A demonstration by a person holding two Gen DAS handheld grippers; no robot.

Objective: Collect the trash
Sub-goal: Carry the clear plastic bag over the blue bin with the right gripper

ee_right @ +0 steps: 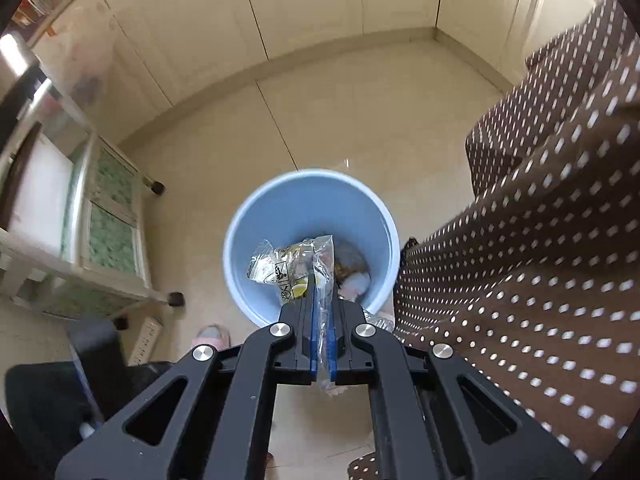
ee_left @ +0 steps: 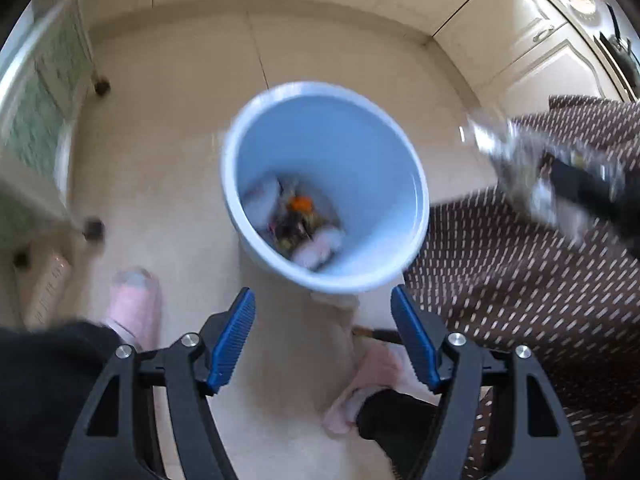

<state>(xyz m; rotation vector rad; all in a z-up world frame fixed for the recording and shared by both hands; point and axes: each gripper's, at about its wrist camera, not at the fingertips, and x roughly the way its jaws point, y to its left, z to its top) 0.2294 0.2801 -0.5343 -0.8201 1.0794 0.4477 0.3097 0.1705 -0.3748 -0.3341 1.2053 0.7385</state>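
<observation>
A light blue trash bin (ee_left: 384,152) stands on the tiled floor with several pieces of trash at its bottom. It also shows in the right wrist view (ee_right: 276,216). My left gripper (ee_left: 323,316) is open and empty, just above the bin's near rim. My right gripper (ee_right: 320,284) is shut on a clear plastic bag (ee_right: 288,264) with printed labels and holds it over the bin's mouth. In the left wrist view the right gripper (ee_left: 560,176) with the blurred bag (ee_left: 508,148) is at the right of the bin.
A brown tablecloth with white dots (ee_right: 540,240) hangs right of the bin. A metal rack with black feet (ee_right: 108,216) stands to the left. A white power strip (ee_right: 146,338) lies on the floor. The person's pink slippers (ee_left: 134,300) are near the bin. Cream cabinets (ee_right: 320,0) line the far wall.
</observation>
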